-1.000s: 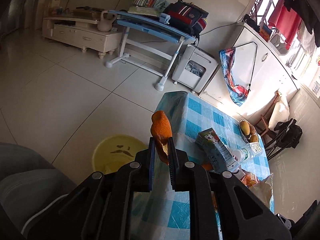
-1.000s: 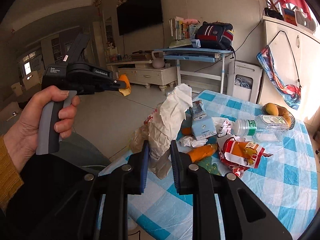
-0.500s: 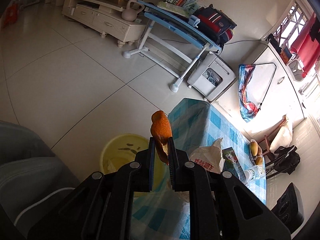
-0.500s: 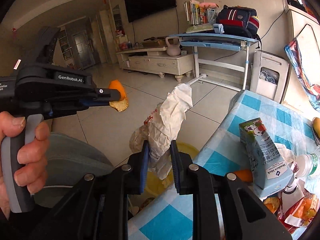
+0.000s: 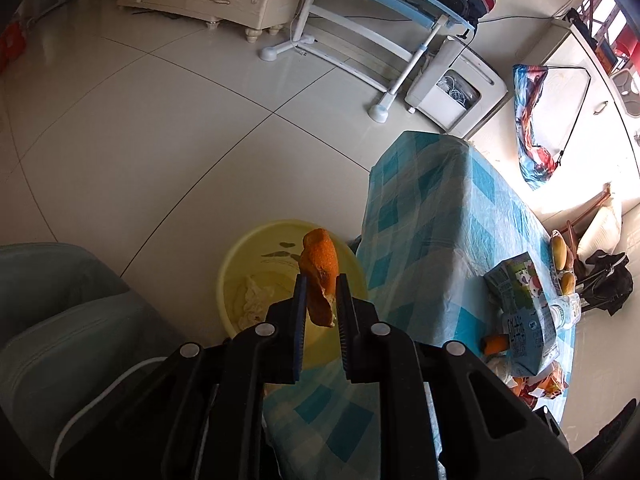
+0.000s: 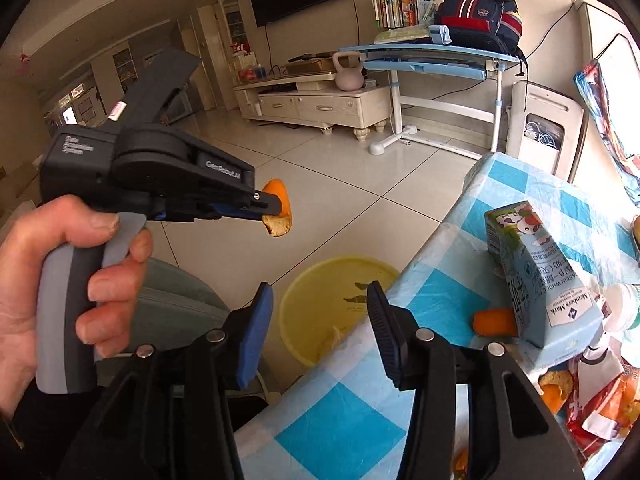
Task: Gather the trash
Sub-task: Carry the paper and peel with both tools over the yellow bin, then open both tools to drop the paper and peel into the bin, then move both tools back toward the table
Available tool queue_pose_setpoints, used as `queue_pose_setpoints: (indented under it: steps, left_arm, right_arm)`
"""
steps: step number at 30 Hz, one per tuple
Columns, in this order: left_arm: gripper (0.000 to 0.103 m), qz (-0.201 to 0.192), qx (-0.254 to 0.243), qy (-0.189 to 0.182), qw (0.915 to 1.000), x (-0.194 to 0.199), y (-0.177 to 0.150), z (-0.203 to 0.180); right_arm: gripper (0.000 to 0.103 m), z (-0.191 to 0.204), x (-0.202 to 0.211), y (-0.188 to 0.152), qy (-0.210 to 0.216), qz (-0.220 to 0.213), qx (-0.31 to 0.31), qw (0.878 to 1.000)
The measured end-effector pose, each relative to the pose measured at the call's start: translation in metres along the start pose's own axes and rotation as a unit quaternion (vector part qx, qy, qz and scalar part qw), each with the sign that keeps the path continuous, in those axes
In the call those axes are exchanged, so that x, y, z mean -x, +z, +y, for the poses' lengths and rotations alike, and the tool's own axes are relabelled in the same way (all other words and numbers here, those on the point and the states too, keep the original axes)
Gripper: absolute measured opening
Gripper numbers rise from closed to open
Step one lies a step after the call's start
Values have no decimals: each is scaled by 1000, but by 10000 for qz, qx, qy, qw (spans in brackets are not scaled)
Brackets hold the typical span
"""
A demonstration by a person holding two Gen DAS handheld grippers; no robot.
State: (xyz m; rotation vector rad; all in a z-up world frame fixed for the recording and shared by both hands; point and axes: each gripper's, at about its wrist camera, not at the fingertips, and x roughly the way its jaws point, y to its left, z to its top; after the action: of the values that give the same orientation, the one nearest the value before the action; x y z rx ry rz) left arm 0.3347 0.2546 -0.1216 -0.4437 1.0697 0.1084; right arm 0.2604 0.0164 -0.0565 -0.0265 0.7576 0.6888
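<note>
Orange peel held over yellow basin, right gripper empty.
Left gripper (image 5: 319, 300) fingers opening, orange peel (image 5: 320, 276) still between them above the yellow basin (image 6: 320, 304) on the floor; right gripper (image 6: 320, 332) fingers spreading, nothing between; milk carton (image 6: 536, 272) on bench (image 6: 344, 432).
</note>
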Motion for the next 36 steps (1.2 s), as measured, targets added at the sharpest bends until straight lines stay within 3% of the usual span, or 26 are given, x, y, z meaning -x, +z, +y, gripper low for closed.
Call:
queue_pose_setpoints:
  steps: [2, 4, 9, 12, 16, 22, 27, 36]
  left_arm:
    - [34, -9, -64, 87, 9999, 0, -3, -3]
    - [43, -120, -103, 148, 9998, 3, -5, -4]
    - [49, -495, -177, 556, 9971, 22, -10, -4]
    - [60, -922, -196, 826, 9921, 43, -14, -5]
    - [74, -1596, -205, 1118, 9806, 75, -24, -13]
    - [83, -2285, -298, 1330, 9639, 113, -42, -33]
    - [87, -2657, -307, 1242, 9555, 136, -60, -45]
    - [94, -3047, -513, 1241, 9429, 163, -89, -55]
  right_arm:
    - [51, -1, 25, -16, -29, -94, 14, 10000]
    - [55, -2, 50, -35, -123, -148, 15, 9998]
    - [56, -8, 109, -80, -651, -284, 50, 9975]
    - [60, -21, 130, -103, -1053, -404, -147, 9935]
    - [61, -41, 130, -101, -1153, -408, -663, 9903]
    - [61, -24, 137, -102, -1103, -606, -402, 9912]
    - [64, -15, 148, -110, -1193, -722, -295, 9898]
    - [68, -12, 160, -114, -1547, -877, -354, 9834]
